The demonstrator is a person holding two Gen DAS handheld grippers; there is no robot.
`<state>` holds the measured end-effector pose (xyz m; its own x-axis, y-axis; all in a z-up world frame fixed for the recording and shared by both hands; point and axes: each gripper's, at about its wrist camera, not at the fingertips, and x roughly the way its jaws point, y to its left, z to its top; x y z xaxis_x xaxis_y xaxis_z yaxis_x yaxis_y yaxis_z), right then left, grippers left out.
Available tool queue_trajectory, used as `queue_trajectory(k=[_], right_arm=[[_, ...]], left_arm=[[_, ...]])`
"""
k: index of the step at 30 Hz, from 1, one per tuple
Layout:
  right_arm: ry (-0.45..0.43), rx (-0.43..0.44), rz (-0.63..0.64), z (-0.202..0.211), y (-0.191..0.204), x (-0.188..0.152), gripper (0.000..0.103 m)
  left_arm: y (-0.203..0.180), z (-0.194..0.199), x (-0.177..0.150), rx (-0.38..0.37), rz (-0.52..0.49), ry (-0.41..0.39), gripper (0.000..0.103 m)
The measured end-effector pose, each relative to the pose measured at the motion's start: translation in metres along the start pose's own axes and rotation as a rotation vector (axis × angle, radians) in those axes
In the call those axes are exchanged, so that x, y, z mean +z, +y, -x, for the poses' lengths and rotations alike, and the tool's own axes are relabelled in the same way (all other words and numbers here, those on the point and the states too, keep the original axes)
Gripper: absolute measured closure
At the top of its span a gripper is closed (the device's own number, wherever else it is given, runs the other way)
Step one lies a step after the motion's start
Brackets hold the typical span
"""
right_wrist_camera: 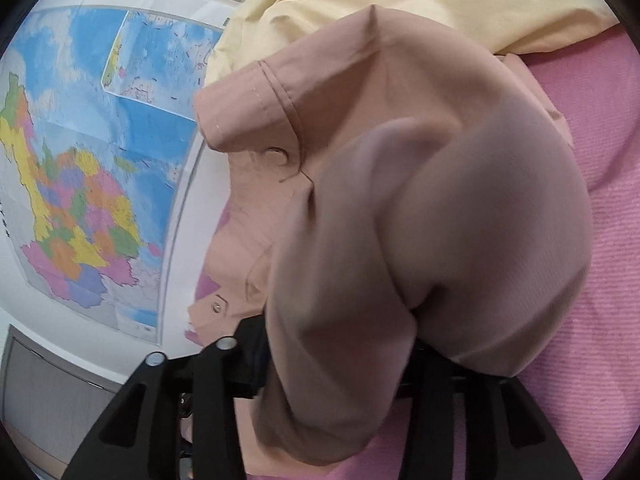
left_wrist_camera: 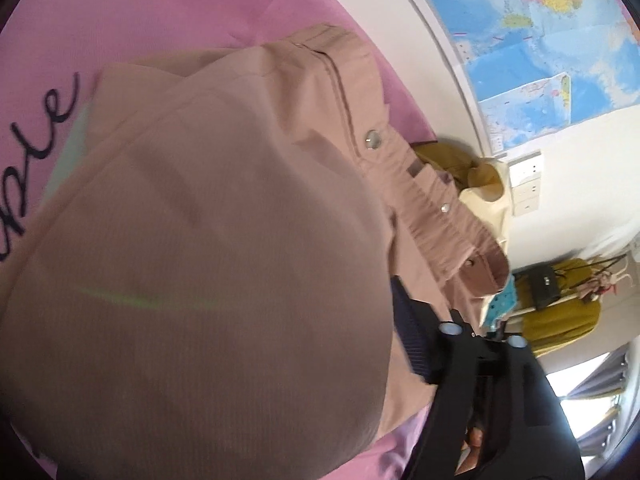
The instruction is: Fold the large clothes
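A dusty-pink jacket [left_wrist_camera: 224, 208] with metal snaps lies on a pink bed sheet [left_wrist_camera: 192, 12]. A big blurred fold of it rises close to the left wrist lens. It covers one side of my left gripper [left_wrist_camera: 304, 304]; only the ribbed dark-blue pad of one finger [left_wrist_camera: 408, 336] shows, right beside the cloth edge. In the right wrist view the jacket [right_wrist_camera: 420, 184] is bunched between the black fingers of my right gripper [right_wrist_camera: 332, 320]. Its creases gather there as if pinched. The fingertips are hidden under the cloth.
A cream garment [right_wrist_camera: 400, 0] and a mustard one [left_wrist_camera: 444, 160] lie at the sheet's far edge by the wall. A coloured map [right_wrist_camera: 80, 160] and wall sockets [left_wrist_camera: 526, 184] are on the wall. A black bag [left_wrist_camera: 542, 284] hangs over mustard clothing.
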<state>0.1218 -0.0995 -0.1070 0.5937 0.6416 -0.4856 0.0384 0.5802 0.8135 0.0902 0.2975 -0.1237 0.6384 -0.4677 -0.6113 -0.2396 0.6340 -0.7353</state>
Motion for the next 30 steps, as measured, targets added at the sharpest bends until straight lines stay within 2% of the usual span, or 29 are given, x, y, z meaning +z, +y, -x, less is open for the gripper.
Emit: queue_trajectory(k=[1, 2, 3, 4, 6, 9, 18, 24, 30], right_arm=[[0.002, 0.006, -0.007, 0.001, -0.001, 0.001, 0.060], [0.006, 0.012, -0.009, 0.000, -0.002, 0.001, 0.071], [0.011, 0.014, -0.011, -0.001, -0.005, 0.002, 0.077], [0.025, 0.014, -0.006, -0.002, -0.008, 0.003, 0.082], [0.024, 0.019, 0.030, 0.001, -0.005, 0.002, 0.086], [0.022, 0.021, 0.142, 0.010, 0.019, -0.001, 0.089], [0.026, 0.125, 0.348, 0.028, 0.101, 0.005, 0.090], [0.053, 0.213, 0.443, 0.007, 0.168, 0.014, 0.090], [0.103, 0.346, 0.507, -0.044, 0.248, 0.012, 0.091]], left_arm=[[-0.002, -0.001, 0.001, 0.011, -0.002, -0.003, 0.033], [-0.004, -0.002, 0.001, 0.028, -0.013, -0.008, 0.040], [-0.005, -0.004, 0.002, 0.050, -0.025, -0.010, 0.059], [-0.006, -0.007, 0.002, 0.081, -0.039, -0.001, 0.065], [-0.002, -0.005, 0.002, 0.055, -0.032, 0.006, 0.077], [-0.007, 0.004, 0.002, 0.035, -0.047, -0.003, 0.086], [-0.038, 0.057, 0.022, 0.000, -0.143, -0.082, 0.088], [-0.052, 0.105, 0.060, 0.050, -0.186, -0.189, 0.088], [-0.055, 0.177, 0.109, 0.156, -0.230, -0.369, 0.088]])
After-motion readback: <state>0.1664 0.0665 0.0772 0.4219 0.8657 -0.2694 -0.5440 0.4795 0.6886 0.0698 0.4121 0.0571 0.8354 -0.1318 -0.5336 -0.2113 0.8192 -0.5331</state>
